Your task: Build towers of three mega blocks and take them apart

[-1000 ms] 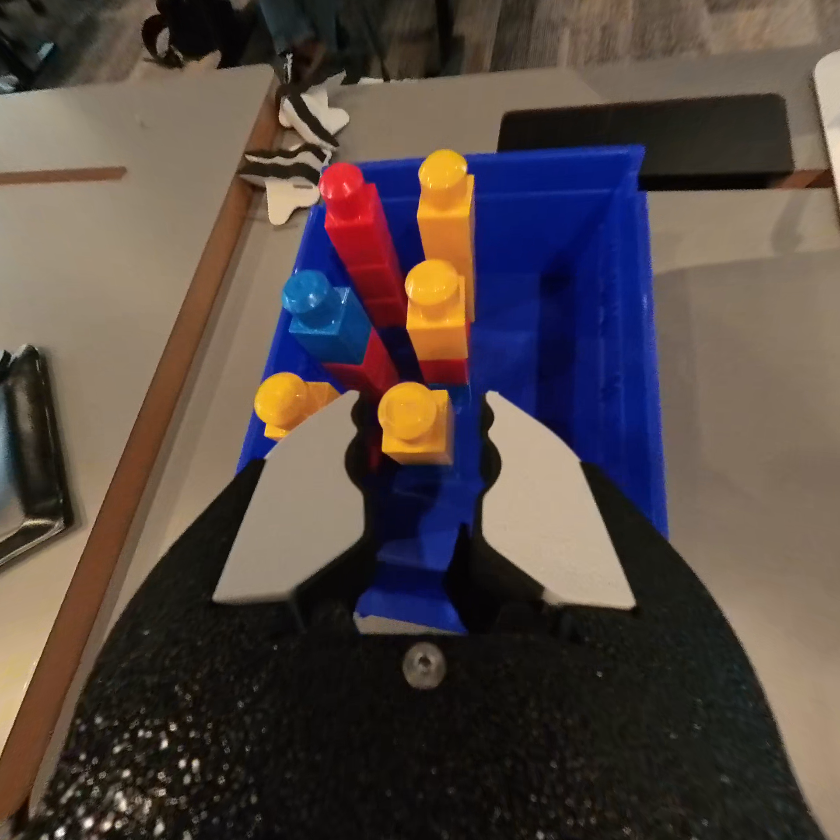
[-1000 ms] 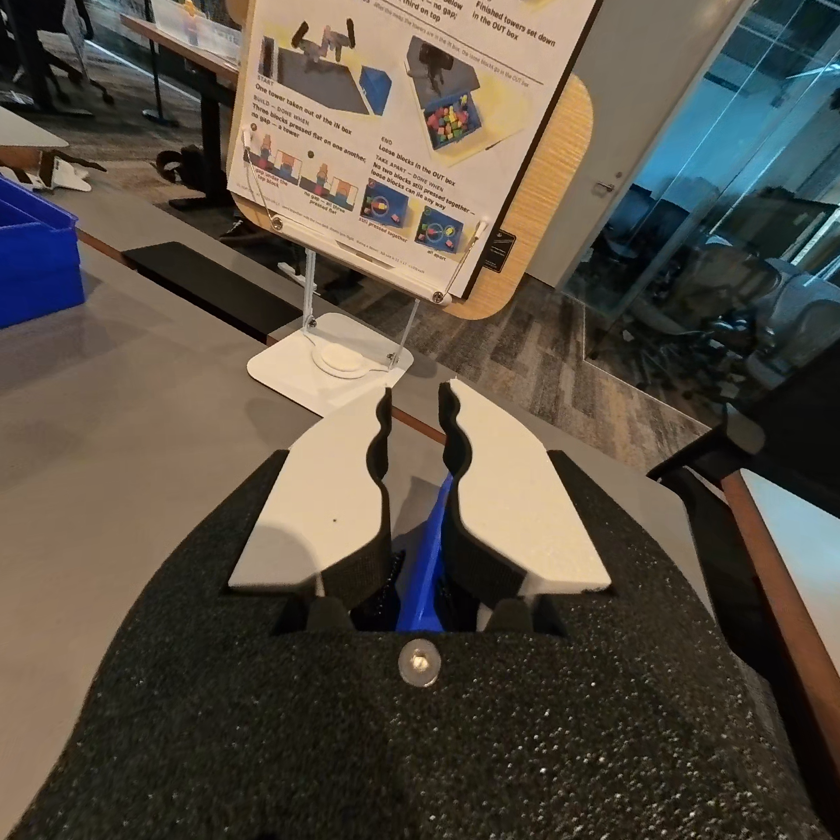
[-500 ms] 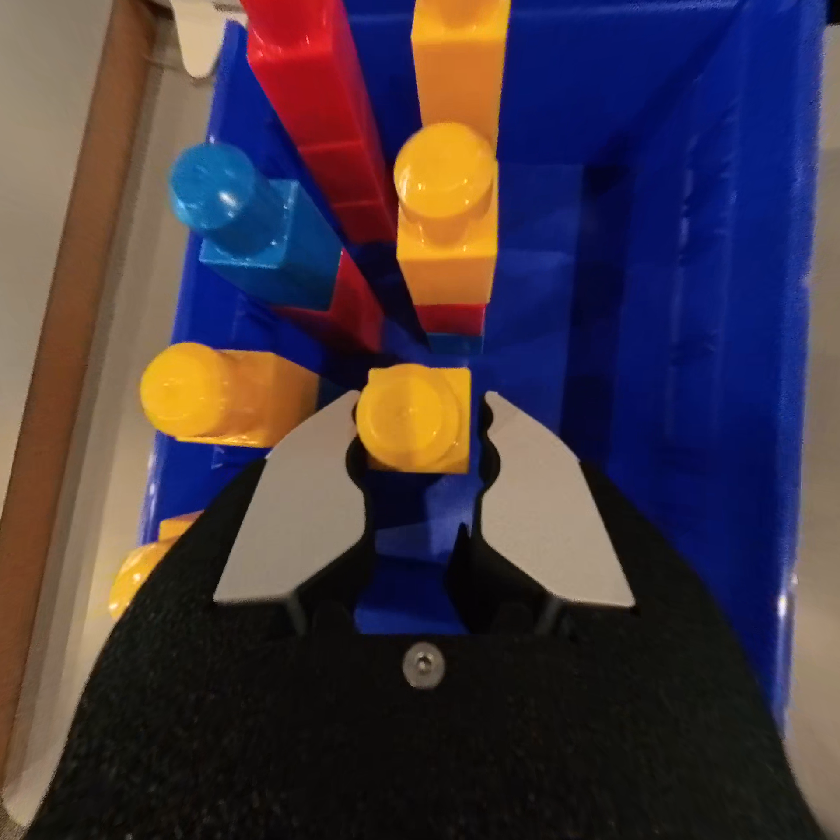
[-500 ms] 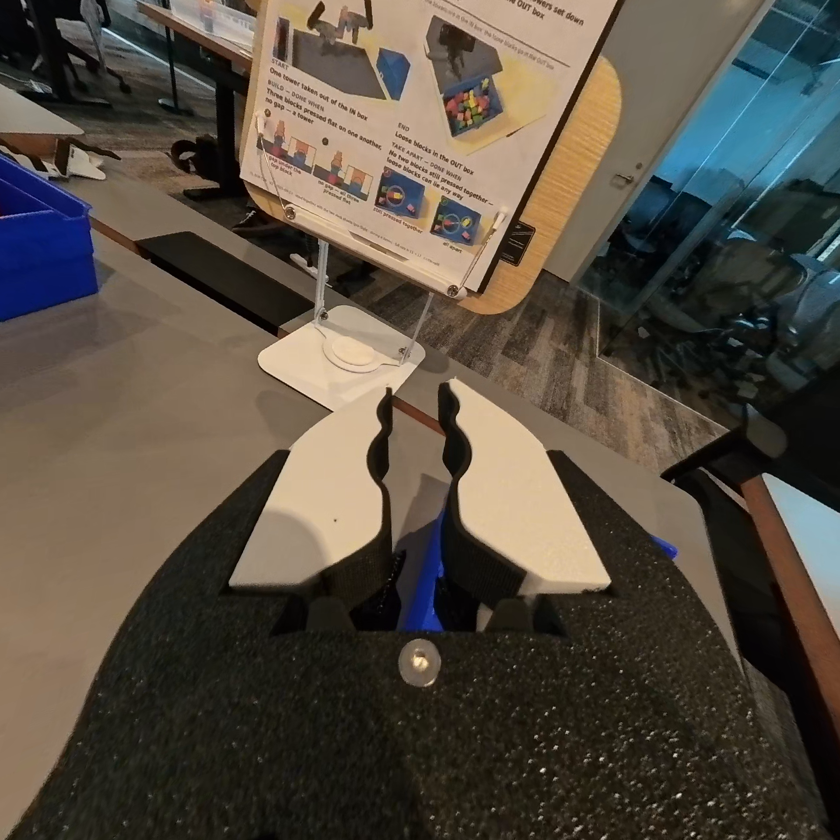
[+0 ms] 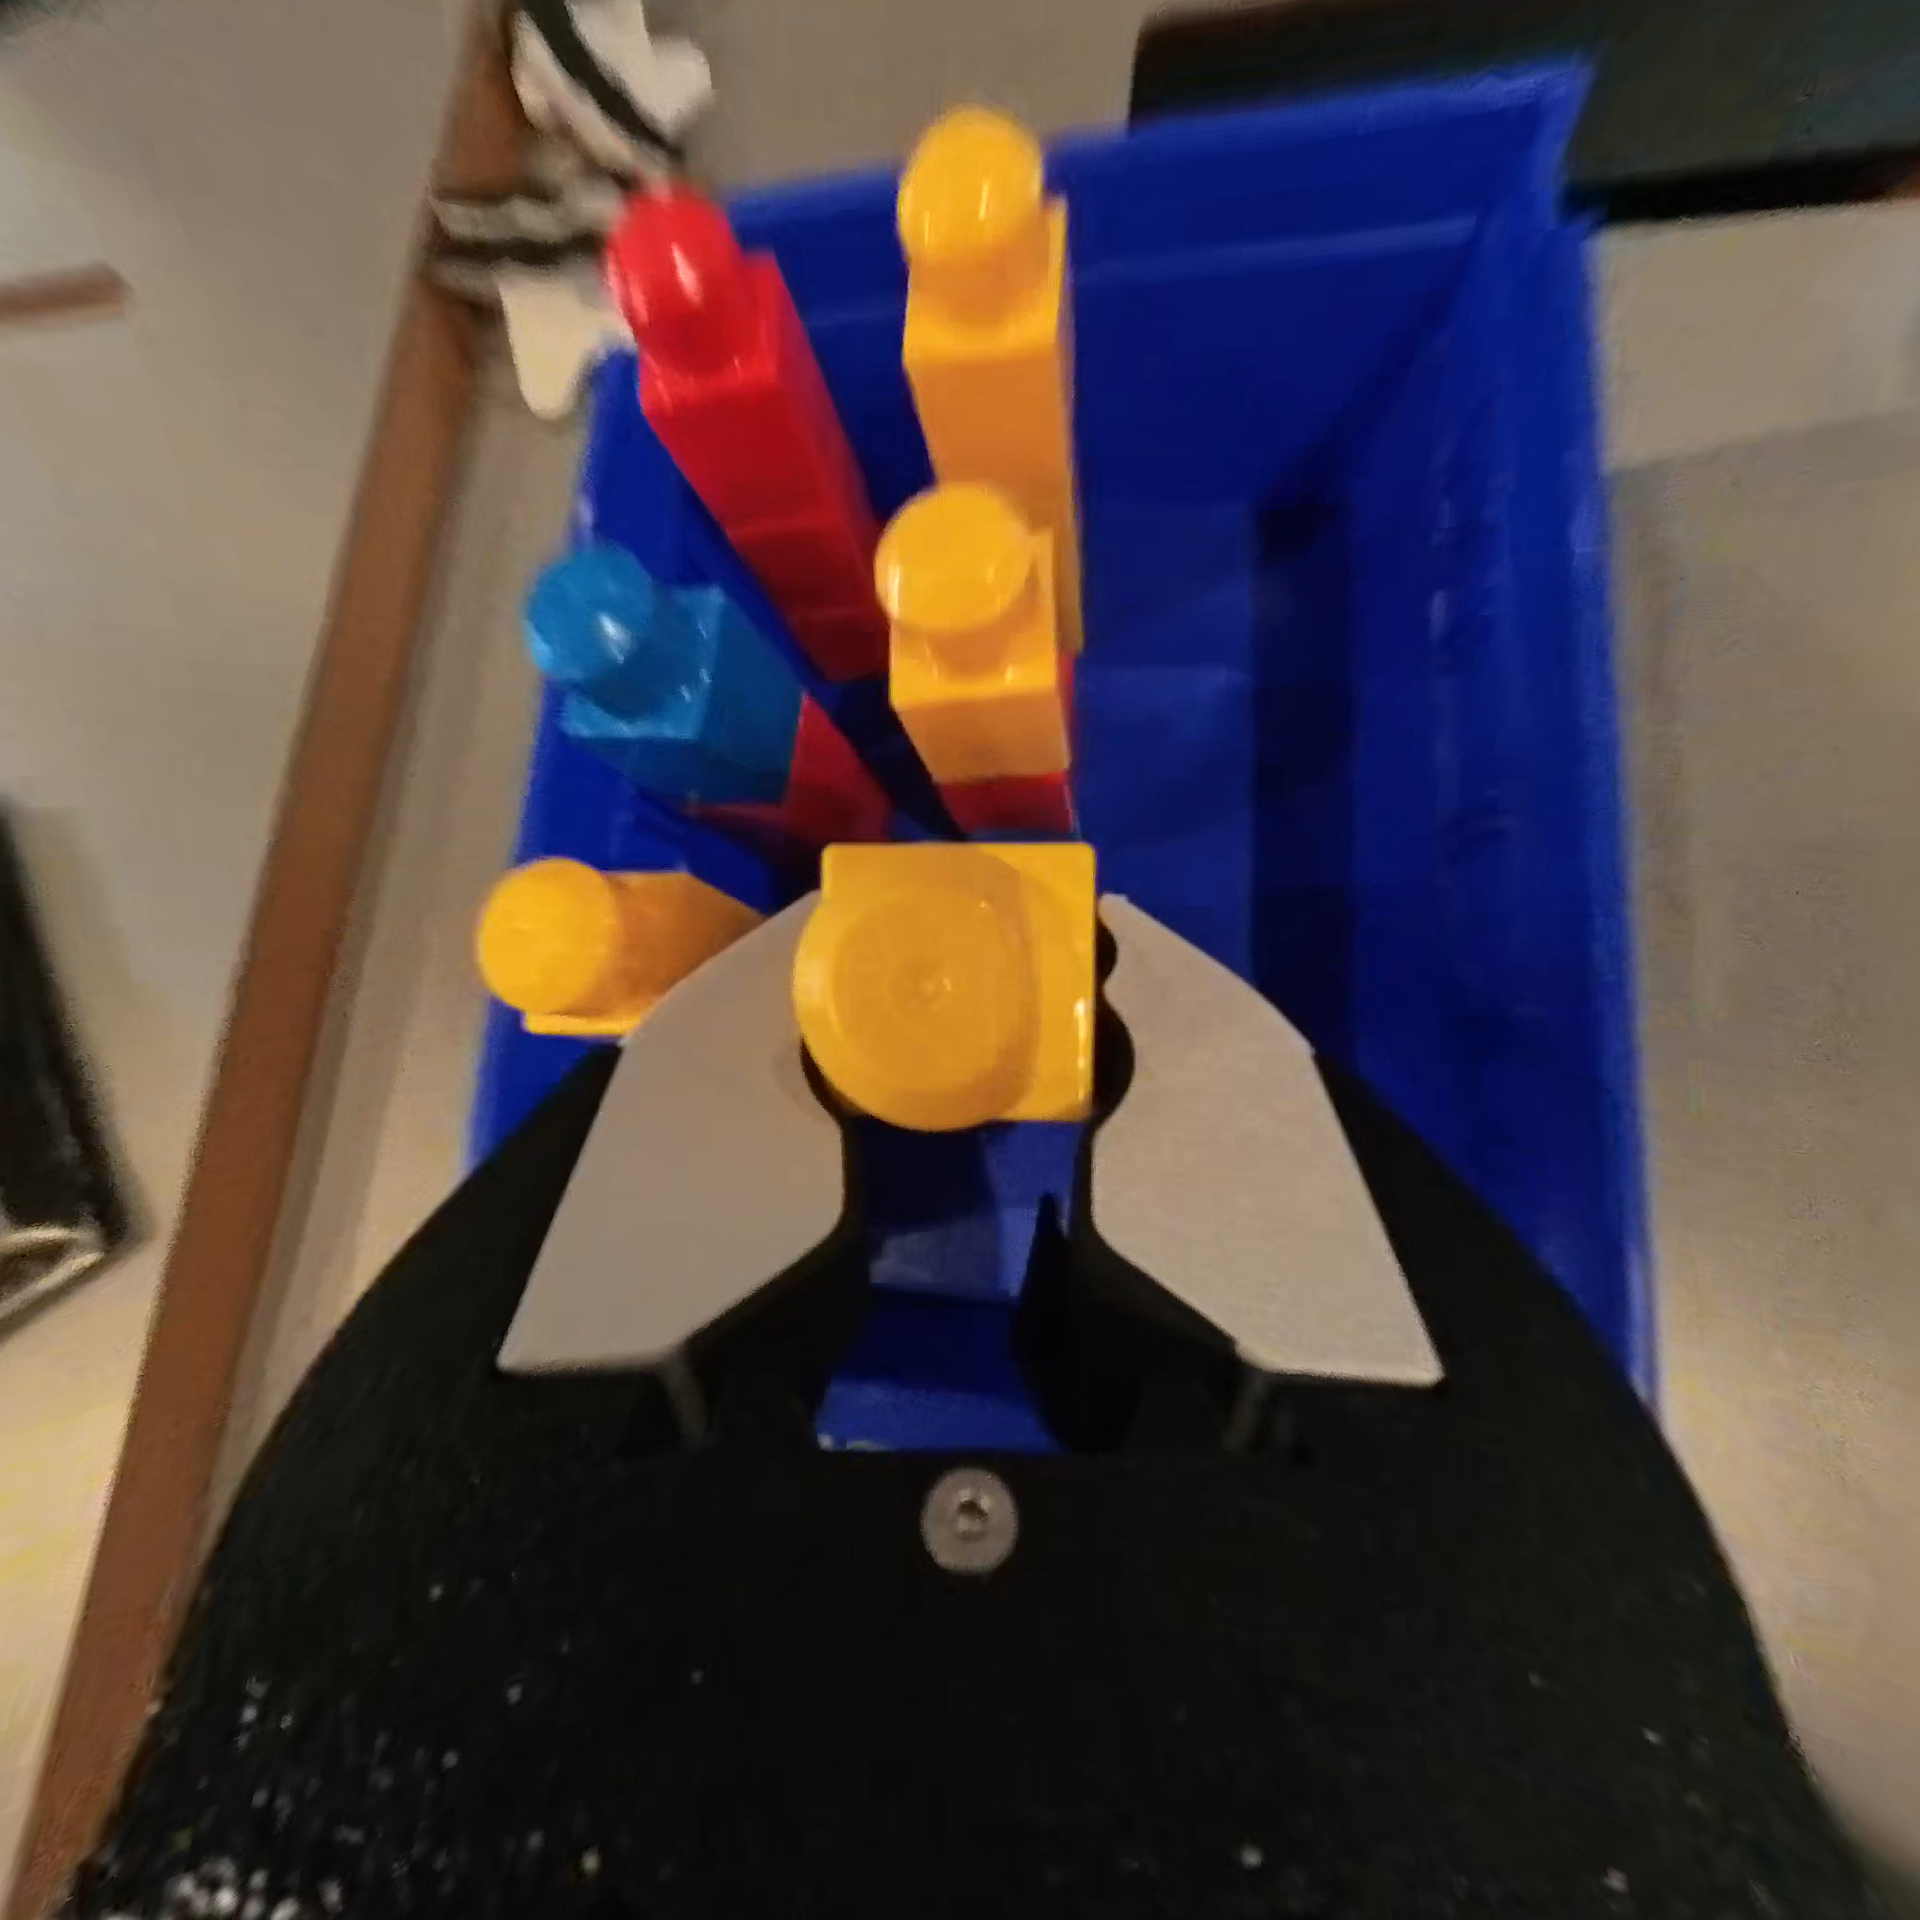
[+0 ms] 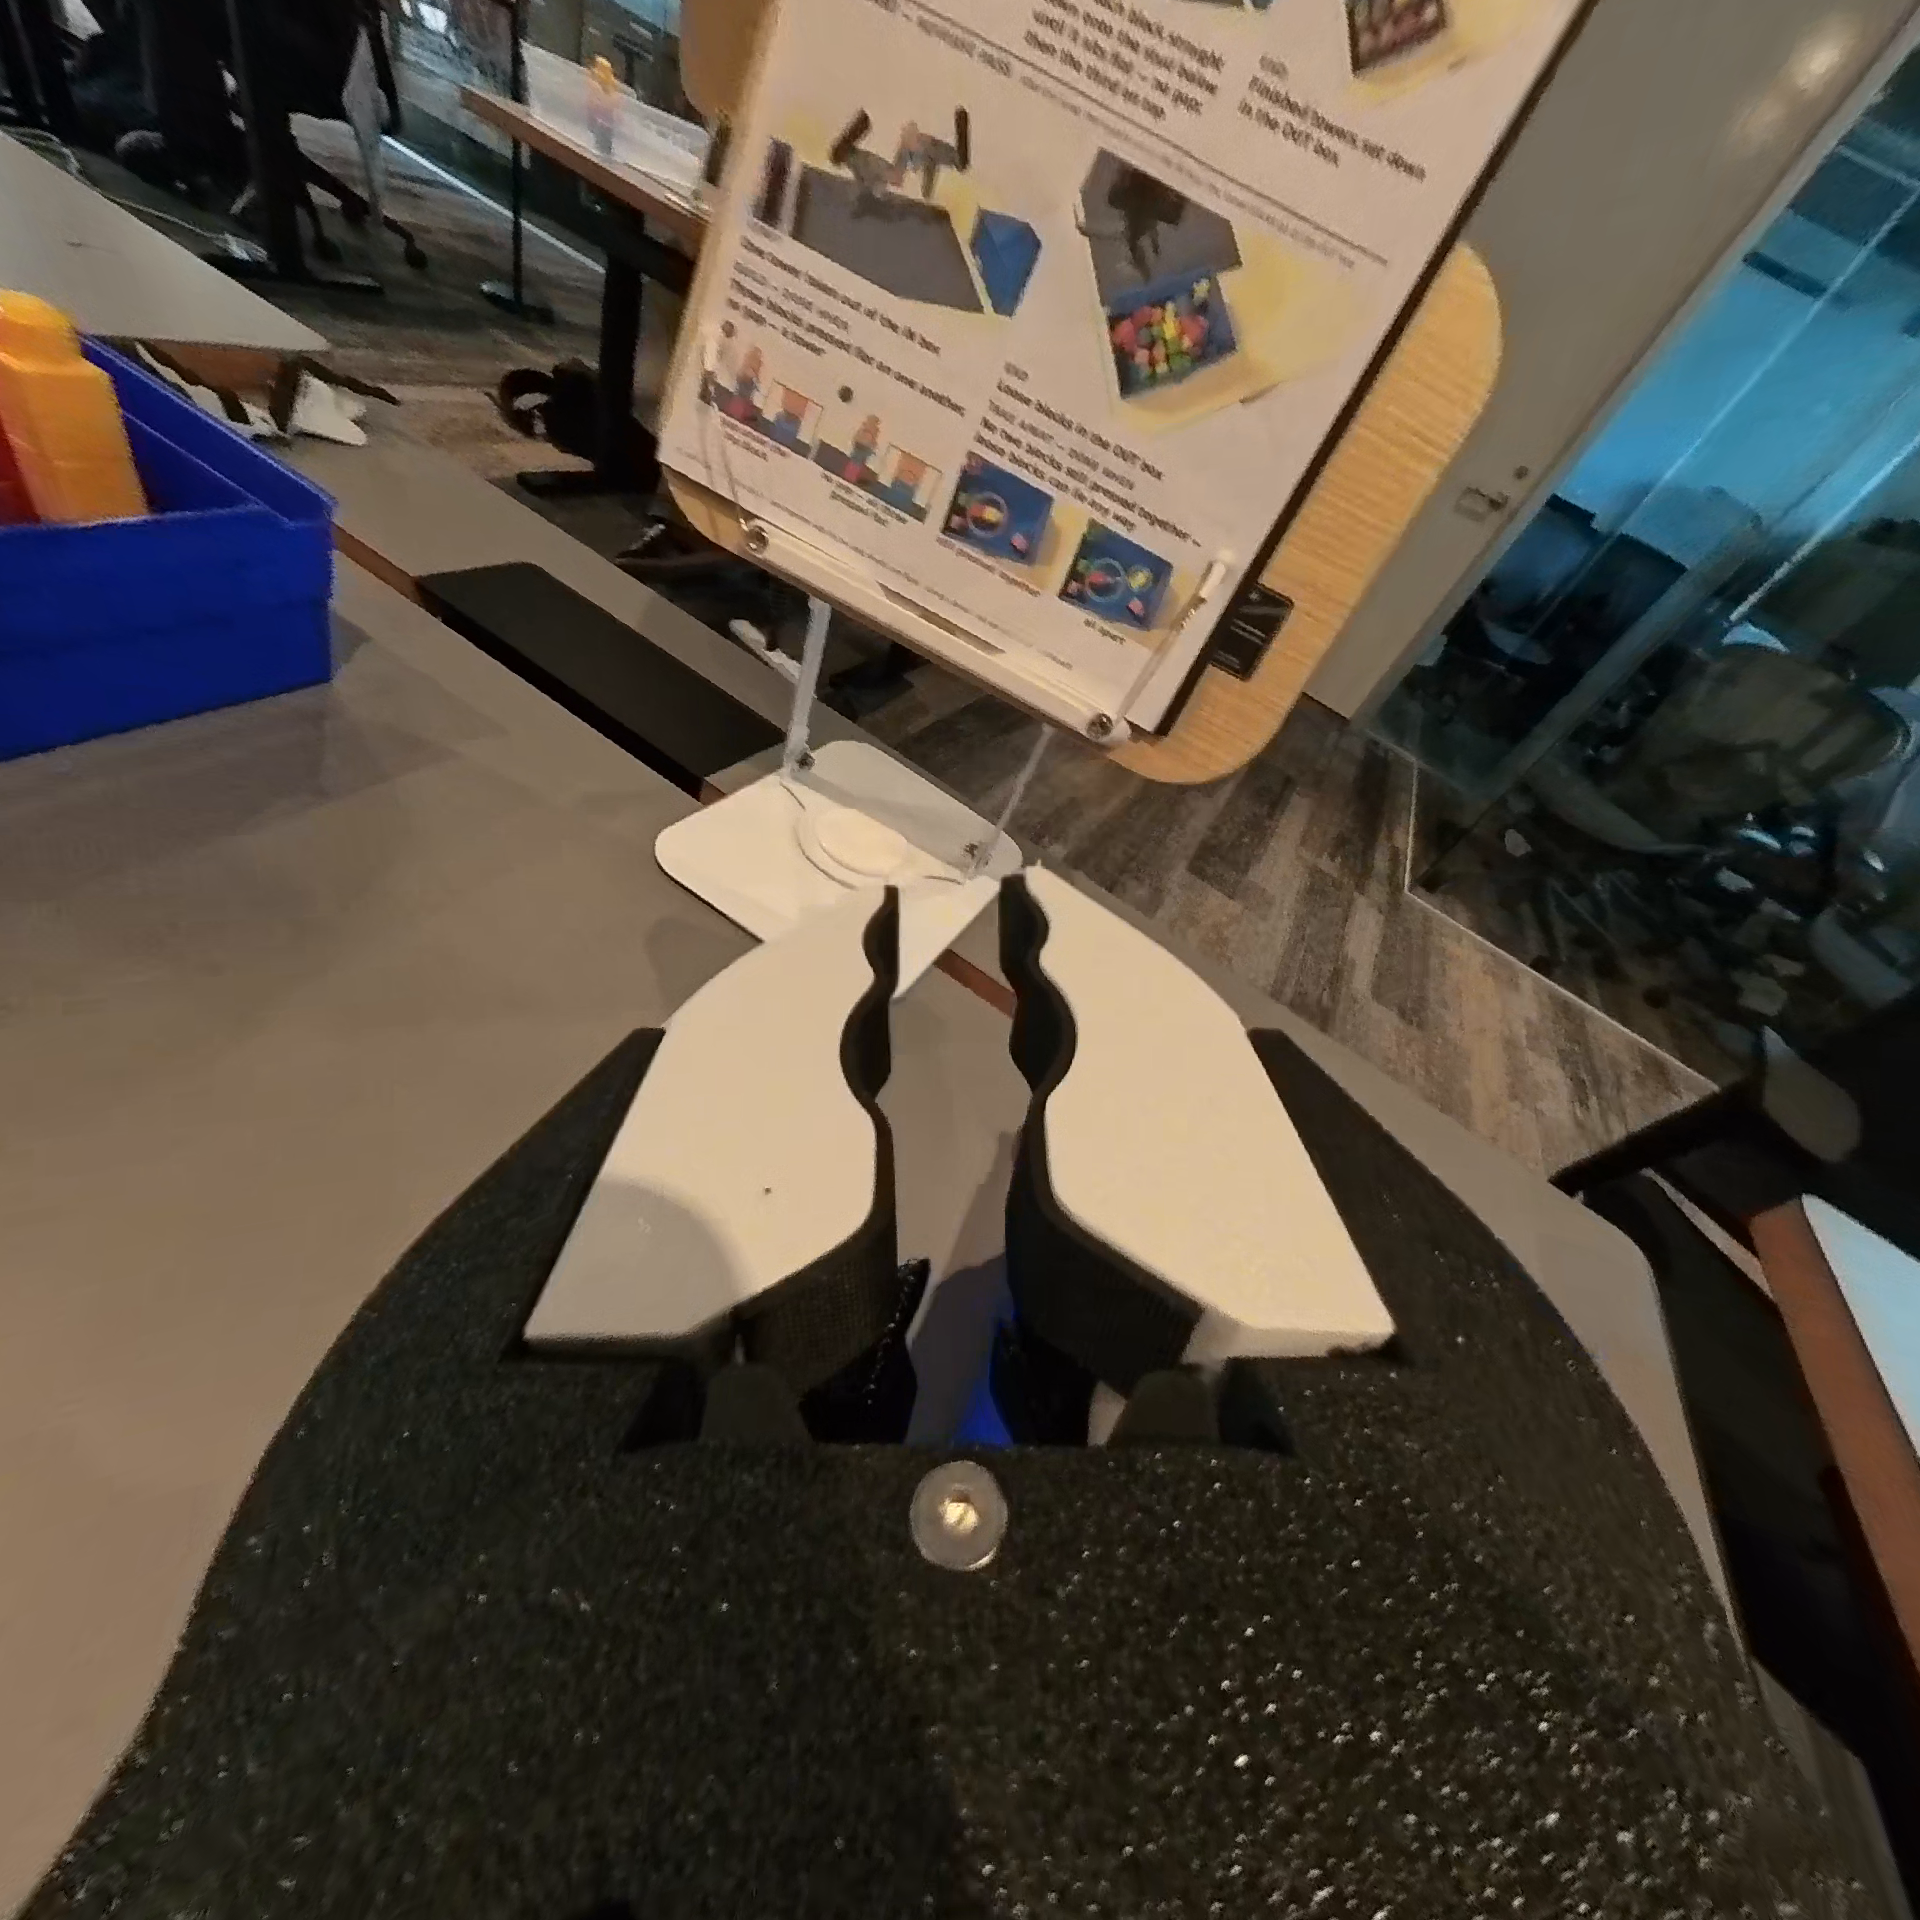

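The blue bin (image 5: 1455,675) holds upright towers along its left side: a yellow-topped tower (image 5: 582,945), a blue-topped (image 5: 665,686), a red (image 5: 748,416), two yellow (image 5: 977,343). The left gripper (image 5: 951,997) has its jaws clamped on a yellow block (image 5: 951,982) above the bin. Right of the bin, on the grey table (image 6: 312,987), stands a sign (image 6: 1039,312); the right gripper (image 6: 945,935) hovers with jaws slightly apart, holding nothing.

Light is dim and warm over the left wrist view, which is blurred throughout; the yellow block (image 5: 951,987) shows soft glare on its stud, and the blue bin (image 5: 1455,727) smears toward the far edge. The right wrist view is brighter, the instruction sheet (image 6: 1039,312) slightly blurred, the grey table (image 6: 260,987) bearing soft shadows. Wide-angle distortion bends the edges.
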The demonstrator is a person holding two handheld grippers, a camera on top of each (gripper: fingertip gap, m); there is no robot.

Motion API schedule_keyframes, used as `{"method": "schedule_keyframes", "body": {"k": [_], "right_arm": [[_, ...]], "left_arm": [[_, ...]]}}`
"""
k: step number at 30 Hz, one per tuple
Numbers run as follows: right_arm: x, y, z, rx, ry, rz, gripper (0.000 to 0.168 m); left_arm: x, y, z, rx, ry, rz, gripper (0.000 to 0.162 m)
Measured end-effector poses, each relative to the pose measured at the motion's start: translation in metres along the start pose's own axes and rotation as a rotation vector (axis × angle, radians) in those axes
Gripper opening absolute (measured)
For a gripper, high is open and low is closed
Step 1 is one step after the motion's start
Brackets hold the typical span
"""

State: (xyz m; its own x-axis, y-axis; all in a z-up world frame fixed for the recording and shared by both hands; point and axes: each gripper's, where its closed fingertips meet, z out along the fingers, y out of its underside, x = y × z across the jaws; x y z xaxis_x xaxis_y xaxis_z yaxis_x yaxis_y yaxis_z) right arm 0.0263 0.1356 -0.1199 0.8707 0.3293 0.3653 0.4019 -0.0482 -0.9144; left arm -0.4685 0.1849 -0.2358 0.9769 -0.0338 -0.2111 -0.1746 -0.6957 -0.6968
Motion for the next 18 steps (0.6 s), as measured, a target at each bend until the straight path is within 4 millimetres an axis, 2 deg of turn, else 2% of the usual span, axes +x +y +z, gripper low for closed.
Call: {"method": "schedule_keyframes", "body": {"k": [2, 4, 6, 8, 10, 13, 15, 18], "right_arm": [[-0.007, -0.006, 0.000, 0.028, -0.025, -0.027, 0.019], [-0.015, -0.011, 0.001, 0.053, -0.052, -0.060, 0.019], [-0.027, -0.015, 0.002, 0.075, -0.093, -0.103, 0.019], [-0.041, -0.019, 0.003, 0.096, -0.146, -0.161, 0.019], [-0.059, -0.020, 0.004, 0.113, -0.214, -0.233, 0.021], [-0.092, -0.014, 0.007, 0.110, -0.356, -0.318, 0.030], [-0.115, -0.009, 0.008, 0.097, -0.469, -0.333, 0.041], [-0.150, -0.007, 0.008, 0.107, -0.648, -0.299, 0.062]], "left_arm": [[0.008, -0.022, -0.022, 0.116, -0.009, 0.084, 0.042], [0.030, -0.044, -0.043, 0.243, 0.029, 0.208, 0.042], [0.064, -0.062, -0.063, 0.364, 0.117, 0.354, 0.043], [0.107, -0.071, -0.082, 0.477, 0.248, 0.519, 0.043], [0.154, -0.069, -0.099, 0.563, 0.421, 0.670, 0.042], [0.216, -0.059, -0.130, 0.647, 0.731, 0.787, 0.042], [0.246, -0.049, -0.148, 0.670, 0.925, 0.831, 0.042], [0.271, -0.035, -0.161, 0.662, 1.074, 0.894, 0.042]]}}
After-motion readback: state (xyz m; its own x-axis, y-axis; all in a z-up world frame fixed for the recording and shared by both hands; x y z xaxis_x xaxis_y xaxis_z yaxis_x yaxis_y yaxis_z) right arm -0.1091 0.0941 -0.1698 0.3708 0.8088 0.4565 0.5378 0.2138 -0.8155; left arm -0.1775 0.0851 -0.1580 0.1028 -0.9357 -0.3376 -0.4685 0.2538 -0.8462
